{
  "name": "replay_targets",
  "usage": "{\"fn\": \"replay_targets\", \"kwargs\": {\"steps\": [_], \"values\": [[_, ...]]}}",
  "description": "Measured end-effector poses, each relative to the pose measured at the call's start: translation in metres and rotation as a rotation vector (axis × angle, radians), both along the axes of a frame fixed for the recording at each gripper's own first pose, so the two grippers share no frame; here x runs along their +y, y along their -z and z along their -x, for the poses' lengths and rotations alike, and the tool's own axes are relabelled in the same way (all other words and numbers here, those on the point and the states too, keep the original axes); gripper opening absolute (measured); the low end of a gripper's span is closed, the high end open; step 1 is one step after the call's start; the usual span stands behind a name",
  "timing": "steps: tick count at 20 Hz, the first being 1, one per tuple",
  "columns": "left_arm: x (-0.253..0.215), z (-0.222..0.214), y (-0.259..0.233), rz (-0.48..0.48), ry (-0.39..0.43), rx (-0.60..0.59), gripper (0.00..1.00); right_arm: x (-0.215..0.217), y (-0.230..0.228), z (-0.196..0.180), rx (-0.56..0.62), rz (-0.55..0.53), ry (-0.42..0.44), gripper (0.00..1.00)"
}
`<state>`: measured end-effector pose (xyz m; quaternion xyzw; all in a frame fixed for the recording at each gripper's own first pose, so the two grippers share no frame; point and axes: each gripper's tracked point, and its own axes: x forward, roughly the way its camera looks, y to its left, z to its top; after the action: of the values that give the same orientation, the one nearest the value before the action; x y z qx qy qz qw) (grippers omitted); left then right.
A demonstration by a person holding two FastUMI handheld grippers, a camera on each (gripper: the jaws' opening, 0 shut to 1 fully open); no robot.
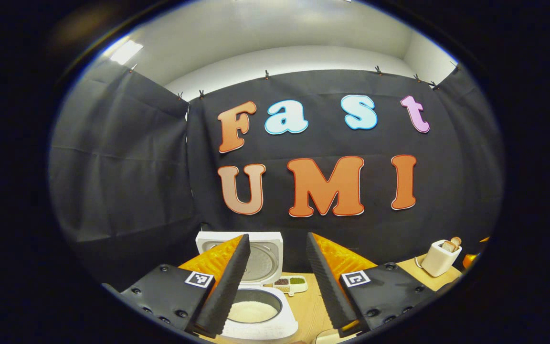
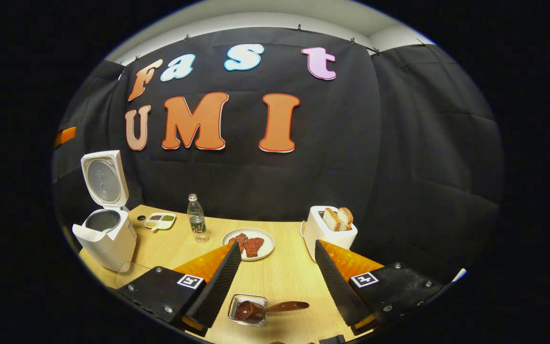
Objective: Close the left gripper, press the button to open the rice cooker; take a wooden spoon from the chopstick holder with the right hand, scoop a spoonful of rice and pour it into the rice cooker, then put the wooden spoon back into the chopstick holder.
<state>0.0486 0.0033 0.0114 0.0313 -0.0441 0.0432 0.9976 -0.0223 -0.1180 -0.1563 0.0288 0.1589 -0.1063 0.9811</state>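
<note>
Both grippers spread, holding nothing: right gripper (image 2: pixel 275 282) above the wooden spoon (image 2: pixel 268 308) lying across a small metal holder (image 2: pixel 248 308); left gripper (image 1: pixel 275 282) above the rice cooker (image 1: pixel 256 306), far left, lid up, rice inside. Final step looks finished; next likely withdrawal.
</note>
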Motion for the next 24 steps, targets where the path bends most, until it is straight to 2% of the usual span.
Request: {"fn": "replay_targets", "kwargs": {"steps": [1, 3, 4, 9, 12, 15, 19, 20, 22, 24], "values": [[-0.002, 0.006, 0.004, 0.002, -0.009, 0.003, 0.8, -0.007, 0.005, 0.004, 0.007, -0.001, 0.01, 0.96], [-0.007, 0.014, 0.011, 0.012, -0.018, 0.009, 0.9, -0.02, 0.016, 0.011, 0.023, -0.015, 0.027, 0.96], [-0.01, 0.019, 0.016, 0.017, -0.023, 0.019, 0.87, -0.024, 0.022, 0.014, 0.036, -0.03, 0.032, 0.96], [-0.017, 0.036, 0.039, 0.029, -0.08, 0.076, 0.96, -0.027, 0.063, 0.024, 0.077, -0.144, 0.026, 0.96], [-0.022, 0.047, 0.044, 0.032, -0.101, 0.089, 0.98, -0.026, 0.093, 0.026, 0.117, -0.214, 0.016, 0.96], [-0.027, 0.058, 0.046, 0.006, -0.126, 0.092, 0.98, -0.017, 0.118, 0.023, 0.154, -0.258, -0.003, 0.95], [-0.03, 0.07, 0.05, 0.018, -0.148, 0.1, 0.94, -0.006, 0.15, 0.02, 0.2, -0.313, -0.037, 0.94], [-0.031, 0.074, 0.052, 0.023, -0.155, 0.105, 0.96, -0.004, 0.155, 0.019, 0.206, -0.321, -0.04, 0.95], [-0.029, 0.079, 0.055, 0.026, -0.173, 0.111, 0.98, -0.001, 0.167, 0.017, 0.22, -0.345, -0.026, 0.95], [-0.029, 0.084, 0.055, 0.021, -0.191, 0.113, 0.94, 0.004, 0.168, 0.011, 0.202, -0.427, -0.005, 0.95]]}}
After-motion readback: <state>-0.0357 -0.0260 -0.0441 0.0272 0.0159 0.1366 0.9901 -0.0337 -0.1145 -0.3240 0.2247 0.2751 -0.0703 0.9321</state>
